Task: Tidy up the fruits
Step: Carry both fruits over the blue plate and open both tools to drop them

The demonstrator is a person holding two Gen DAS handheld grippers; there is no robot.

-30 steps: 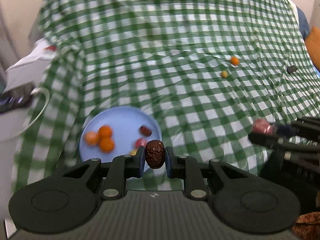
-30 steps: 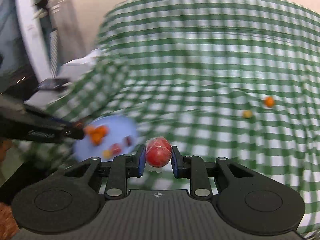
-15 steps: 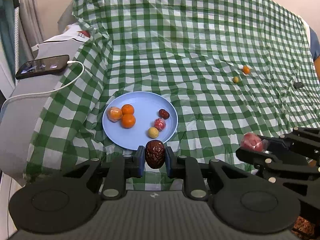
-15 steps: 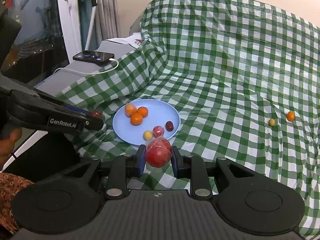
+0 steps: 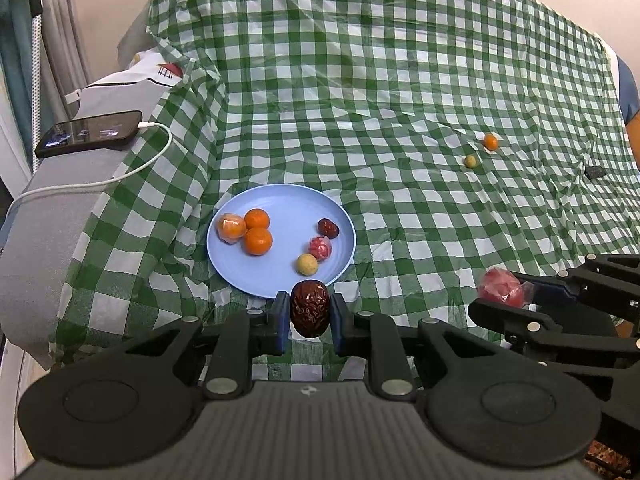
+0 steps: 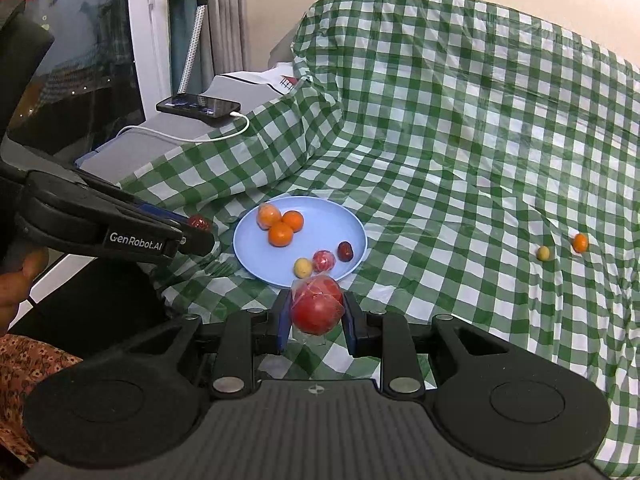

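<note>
- A wrinkled dark red date (image 5: 310,307) is clamped between the pads of the left tool (image 5: 309,316). Its long axis stands upright between the pads, one end pointing ahead of the tool toward the plate.
- A round red fruit in clear wrap (image 6: 317,305) is clamped in the right tool (image 6: 316,312); it is too round to show a long axis.
- Just ahead of both tools lies a light blue plate (image 5: 280,200) on a green and white checked cloth (image 5: 360,80).
- On the plate, three orange fruits (image 5: 256,236) cluster touching on the side left of the left tool. A small dark date (image 5: 328,228), a wrapped red fruit (image 5: 320,248) and a yellow ball-shaped fruit (image 5: 307,264) sit close together nearer the tool.
- Far ahead and to the right of the tools, well apart from the plate, a small orange fruit (image 5: 490,141) and a small yellow-green fruit (image 5: 471,161) lie near each other on the cloth.
- Ahead and to the left, a dark phone (image 5: 90,133) with a white cable (image 5: 120,176) lies on a grey surface.
</note>
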